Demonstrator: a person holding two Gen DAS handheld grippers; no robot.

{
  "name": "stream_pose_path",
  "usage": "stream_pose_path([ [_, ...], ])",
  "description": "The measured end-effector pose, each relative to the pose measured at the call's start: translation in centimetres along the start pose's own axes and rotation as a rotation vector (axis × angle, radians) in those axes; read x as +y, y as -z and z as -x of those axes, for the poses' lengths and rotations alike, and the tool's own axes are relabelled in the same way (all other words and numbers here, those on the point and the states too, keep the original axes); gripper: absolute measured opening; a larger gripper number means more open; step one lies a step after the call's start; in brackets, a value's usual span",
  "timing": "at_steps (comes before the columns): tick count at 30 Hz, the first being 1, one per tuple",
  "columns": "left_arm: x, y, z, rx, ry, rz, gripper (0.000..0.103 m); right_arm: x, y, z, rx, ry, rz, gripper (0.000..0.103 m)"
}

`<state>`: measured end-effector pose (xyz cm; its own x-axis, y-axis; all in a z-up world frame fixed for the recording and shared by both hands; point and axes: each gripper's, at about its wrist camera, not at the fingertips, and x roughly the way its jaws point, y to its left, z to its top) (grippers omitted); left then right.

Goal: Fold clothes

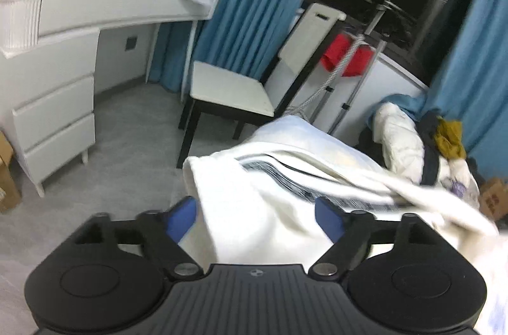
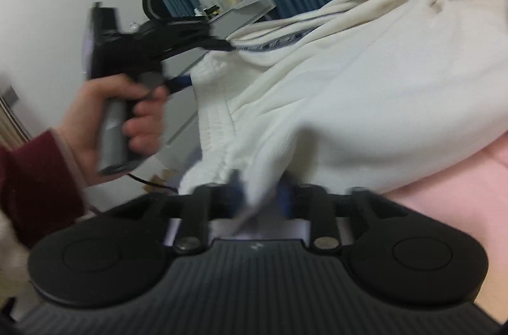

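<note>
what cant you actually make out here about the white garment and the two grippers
- Right wrist view: right gripper fingertips are motion-blurred and wrapped in white garment; the grip looks shut but is unclear.
- Left wrist view: left gripper has cloth covering the gap between its blue pads, so contact is hidden.
- Both views: the print on the garment's striped band is too blurred to read.
- The garment's full shape is cut off by the frame edges.

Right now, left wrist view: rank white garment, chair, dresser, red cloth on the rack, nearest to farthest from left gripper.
1. White garment: between the fingers of the left gripper.
2. Chair: ahead, centre.
3. Dresser: left side; too close to the chair to call.
4. Red cloth: on the rack, behind the chair, right.
</note>
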<state>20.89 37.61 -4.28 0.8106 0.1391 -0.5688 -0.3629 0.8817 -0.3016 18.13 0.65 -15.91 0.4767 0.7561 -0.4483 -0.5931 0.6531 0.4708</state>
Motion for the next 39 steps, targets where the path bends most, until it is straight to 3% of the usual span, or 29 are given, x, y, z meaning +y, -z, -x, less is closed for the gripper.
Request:
stream_pose_path([
  [1,-0.2,0.8,1.5,0.002,0.002,-0.041,0.087,-0.2,0.2,0.8,-0.011,0.021,-0.001,0.071],
  [2,-0.4,1.8,2.9,0.001,-0.007,-0.068,0.09,-0.5,0.4,1.7,-0.021,0.04,-0.006,0.089],
  [7,-1.8,6.5,9.9,-0.026,0.047,-0.1,0.092,-0.8,0.6,6.6,-0.009,0.084,0.023,0.089],
  [11,-6.0,10.5,13.5,-0.029,0.122,-0.158,0.092,-1.0,0.7,12.7,-0.031,0.161,0.12,0.089],
  [14,-10.1,13.6,14.5,-0.029,0.196,-0.217,0.092,-1.9,0.4,17.5,-0.055,0.225,0.132,0.089],
  [17,-14.9,15.2,14.0,-0.009,0.237,-0.339,0.092,-3.2,-0.1,21.2,-0.087,0.303,0.133,0.089],
  [21,-20.9,16.6,12.1,0.006,0.252,-0.449,0.092,-6.2,-0.6,25.3,-0.166,0.412,0.089,0.088],
  [26,-28.9,16.9,6.6,0.003,0.2,-0.509,0.089,-11.0,-0.7,27.7,-0.247,0.456,-0.064,0.089],
  [35,-40.2,15.7,-5.5,-0.015,0.155,-0.558,0.087,-17.4,-1.0,25.5,-0.209,0.524,-0.167,0.088],
  [38,-42.7,15.6,-9.0,-0.011,0.16,-0.546,0.081,-19.2,-1.1,24.3,-0.187,0.521,-0.191,0.088],
  [39,-43.4,15.5,-10.0,-0.009,0.156,-0.548,0.074,-19.7,-1.1,24.0,-0.183,0.519,-0.199,0.088],
])
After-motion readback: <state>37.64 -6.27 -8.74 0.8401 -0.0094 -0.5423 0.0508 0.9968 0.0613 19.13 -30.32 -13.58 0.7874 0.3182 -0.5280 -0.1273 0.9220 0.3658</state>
